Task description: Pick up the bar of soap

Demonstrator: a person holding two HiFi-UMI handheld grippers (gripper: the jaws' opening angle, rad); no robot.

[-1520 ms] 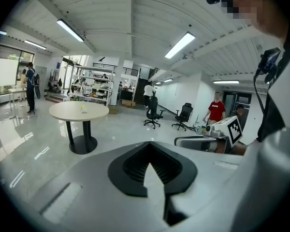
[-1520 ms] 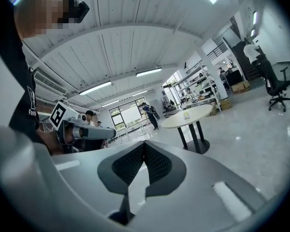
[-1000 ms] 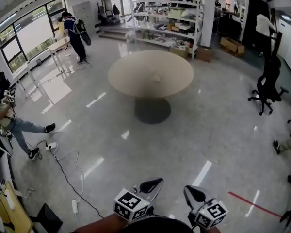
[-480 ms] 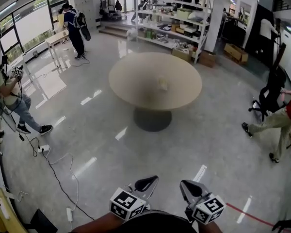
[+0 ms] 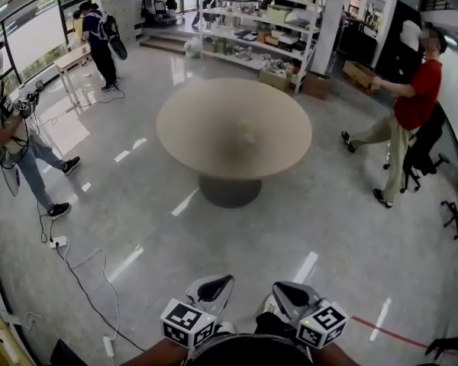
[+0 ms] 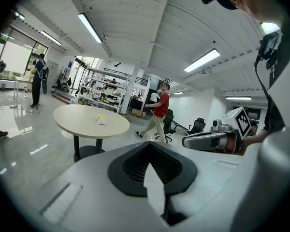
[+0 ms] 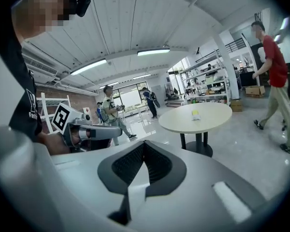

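The bar of soap (image 5: 246, 134) is a small pale yellowish lump near the middle of a round beige table (image 5: 191, 128), several steps ahead of me. It also shows small and far off in the left gripper view (image 6: 101, 120) and the right gripper view (image 7: 195, 114). My left gripper (image 5: 216, 282) and right gripper (image 5: 284, 288) hang side by side at the bottom of the head view, close to my body, far from the table. Both have their jaws together with nothing between them.
A person in a red shirt (image 5: 411, 105) strides past the table's right side. Another person (image 5: 11, 147) stands at the left, and one with a backpack (image 5: 99, 40) at the back. Shelving (image 5: 252, 17) lines the far wall. Cables (image 5: 80, 261) lie on the glossy floor.
The person in red has walked from the right edge to the table's far right. The view has shifted slightly toward the table. Both grippers stay low and shut.
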